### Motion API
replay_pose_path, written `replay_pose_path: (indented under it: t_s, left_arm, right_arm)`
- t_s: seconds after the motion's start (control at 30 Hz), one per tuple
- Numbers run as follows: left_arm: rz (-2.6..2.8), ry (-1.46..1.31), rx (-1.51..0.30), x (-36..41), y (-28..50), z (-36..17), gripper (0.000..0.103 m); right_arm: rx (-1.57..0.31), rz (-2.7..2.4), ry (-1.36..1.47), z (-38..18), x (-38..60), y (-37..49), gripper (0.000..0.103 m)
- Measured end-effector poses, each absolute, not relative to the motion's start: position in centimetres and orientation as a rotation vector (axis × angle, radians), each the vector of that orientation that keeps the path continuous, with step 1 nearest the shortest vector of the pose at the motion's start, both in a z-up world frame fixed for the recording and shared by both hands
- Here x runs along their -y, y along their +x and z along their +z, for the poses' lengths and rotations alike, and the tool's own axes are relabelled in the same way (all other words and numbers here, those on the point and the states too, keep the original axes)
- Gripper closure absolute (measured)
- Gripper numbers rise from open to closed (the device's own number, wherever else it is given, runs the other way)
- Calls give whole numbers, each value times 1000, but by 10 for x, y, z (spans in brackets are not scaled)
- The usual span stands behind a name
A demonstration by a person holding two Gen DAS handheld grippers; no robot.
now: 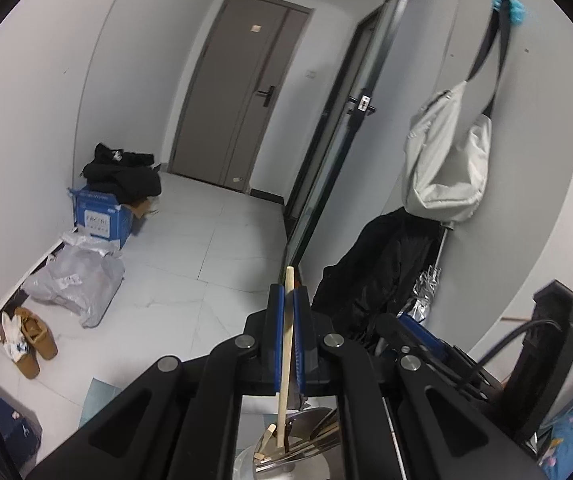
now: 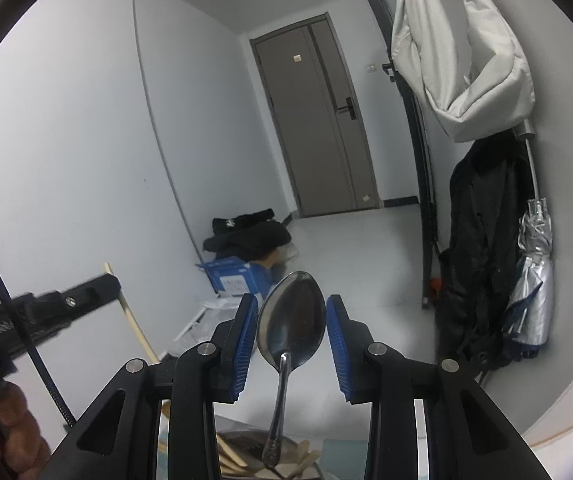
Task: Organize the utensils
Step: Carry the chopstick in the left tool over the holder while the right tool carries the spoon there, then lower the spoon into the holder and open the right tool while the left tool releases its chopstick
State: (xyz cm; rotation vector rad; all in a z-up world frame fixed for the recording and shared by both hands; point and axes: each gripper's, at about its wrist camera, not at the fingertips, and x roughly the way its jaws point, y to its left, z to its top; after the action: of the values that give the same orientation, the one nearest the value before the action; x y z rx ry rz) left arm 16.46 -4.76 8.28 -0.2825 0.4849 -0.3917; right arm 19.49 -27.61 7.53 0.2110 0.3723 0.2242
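Note:
My left gripper [image 1: 288, 300] is shut on a pale wooden stick [image 1: 286, 344], perhaps a chopstick, which stands upright between the blue pads; its lower end reaches into a shiny metal container [image 1: 286, 456] with other utensils. My right gripper [image 2: 291, 320] is open. A metal spoon [image 2: 291, 316] stands bowl-up between its blue pads without touching them, handle down in a container [image 2: 246, 452] holding wooden utensils. The left gripper [image 2: 46, 312] and its wooden stick [image 2: 130, 316] show at the left of the right wrist view.
Both cameras look down a hallway with a grey door [image 1: 242, 92]. A blue box with black clothes [image 1: 102, 216], plastic bags [image 1: 78, 280] and shoes [image 1: 30, 340] lie along the left wall. A white bag [image 2: 462, 52], black coat [image 2: 482, 248] and silver umbrella [image 2: 534, 280] hang at right.

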Motion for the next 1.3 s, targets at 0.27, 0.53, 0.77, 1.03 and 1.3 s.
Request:
replay_pose_path:
  t_s: [0.27,0.53,0.77,1.03,1.3]
  left_arm:
    - [-422,-273,-503,49,166,72,102]
    - [-434,-204,-484,53,158,68,102]
    - [-453,-212,-519,52,157,57,102]
    - [-482,-227,-566,50,155,47,102]
    - [-499,-244,-587,50,155,49,102]
  right_arm:
    - [-385,220,152,54,264,192,69]
    - [-395,236,106,44,255,187,69]
    - [-419,249,56,33,245,182,69]
    - [-425,259,4,27,242,178,69]
    - [-367,235,-34,41,244,167,69]
